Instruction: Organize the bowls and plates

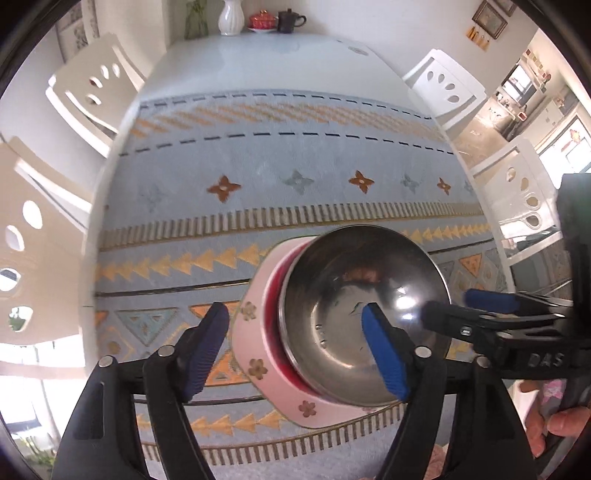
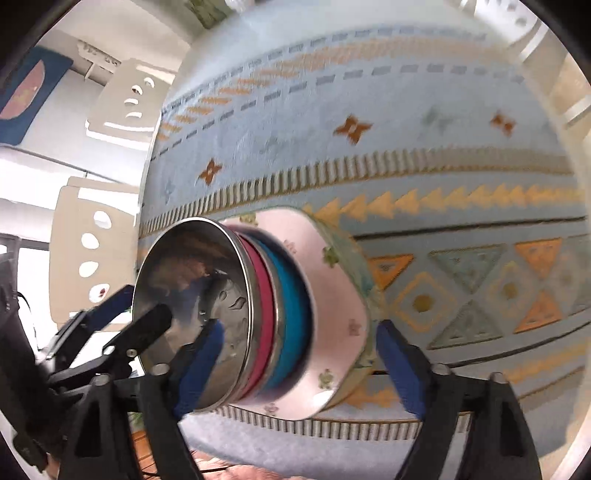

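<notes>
The left gripper (image 1: 295,347) is spread wide, its right finger inside the steel bowl (image 1: 354,295), which tops a stack nested in a pink plate (image 1: 255,354) on the patterned table (image 1: 258,155). The right gripper (image 2: 299,365), also spread, straddles the stack; red and blue bowls (image 2: 291,306) below show only blurred edges.

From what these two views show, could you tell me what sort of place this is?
Most likely a home dining room: a long table under a patterned blue tablecloth, white cut-out dining chairs around it, and a vase and tea set at the far end. A kitchen seems visible beyond.
</notes>
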Demonstrator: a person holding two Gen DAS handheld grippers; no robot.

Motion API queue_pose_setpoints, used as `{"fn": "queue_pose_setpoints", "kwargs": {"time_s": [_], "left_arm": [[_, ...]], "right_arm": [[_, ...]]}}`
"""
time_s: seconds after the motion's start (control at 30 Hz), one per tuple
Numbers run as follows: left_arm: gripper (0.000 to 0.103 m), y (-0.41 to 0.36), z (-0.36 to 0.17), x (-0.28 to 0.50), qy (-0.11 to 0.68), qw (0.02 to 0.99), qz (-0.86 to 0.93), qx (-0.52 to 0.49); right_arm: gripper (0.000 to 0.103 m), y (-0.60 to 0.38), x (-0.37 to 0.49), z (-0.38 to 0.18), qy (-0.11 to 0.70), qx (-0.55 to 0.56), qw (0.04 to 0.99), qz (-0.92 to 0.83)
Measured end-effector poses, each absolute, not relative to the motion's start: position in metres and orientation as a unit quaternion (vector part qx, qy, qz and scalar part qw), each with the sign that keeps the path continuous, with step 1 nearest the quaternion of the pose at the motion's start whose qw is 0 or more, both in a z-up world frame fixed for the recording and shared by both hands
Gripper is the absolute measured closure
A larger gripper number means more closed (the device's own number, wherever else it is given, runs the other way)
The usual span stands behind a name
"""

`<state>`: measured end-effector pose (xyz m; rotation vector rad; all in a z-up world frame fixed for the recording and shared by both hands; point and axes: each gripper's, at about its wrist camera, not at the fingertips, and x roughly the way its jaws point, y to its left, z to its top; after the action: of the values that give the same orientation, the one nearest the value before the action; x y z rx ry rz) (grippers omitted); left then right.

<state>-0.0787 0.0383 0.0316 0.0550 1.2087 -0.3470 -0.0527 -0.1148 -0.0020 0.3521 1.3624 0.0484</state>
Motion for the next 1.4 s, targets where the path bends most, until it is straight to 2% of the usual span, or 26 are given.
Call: {"fn": "queue_pose_setpoints", "kwargs": {"time_s": [0.3, 1.4], "left_arm": [[0.030, 0.043, 0.034, -0.082, 0.535, 0.834, -0.133, 0.017], [0.030, 0.041, 0.026, -0.087, 0.540, 0.836, -0.096, 0.023]], "right_arm": [[0.014, -0.101, -0.064, 0.019, 0.589, 0.080, 0.804, 0.018], [0.014, -0.099, -0.057, 0.009, 0.600, 0.055, 0.797, 0.041]]}}
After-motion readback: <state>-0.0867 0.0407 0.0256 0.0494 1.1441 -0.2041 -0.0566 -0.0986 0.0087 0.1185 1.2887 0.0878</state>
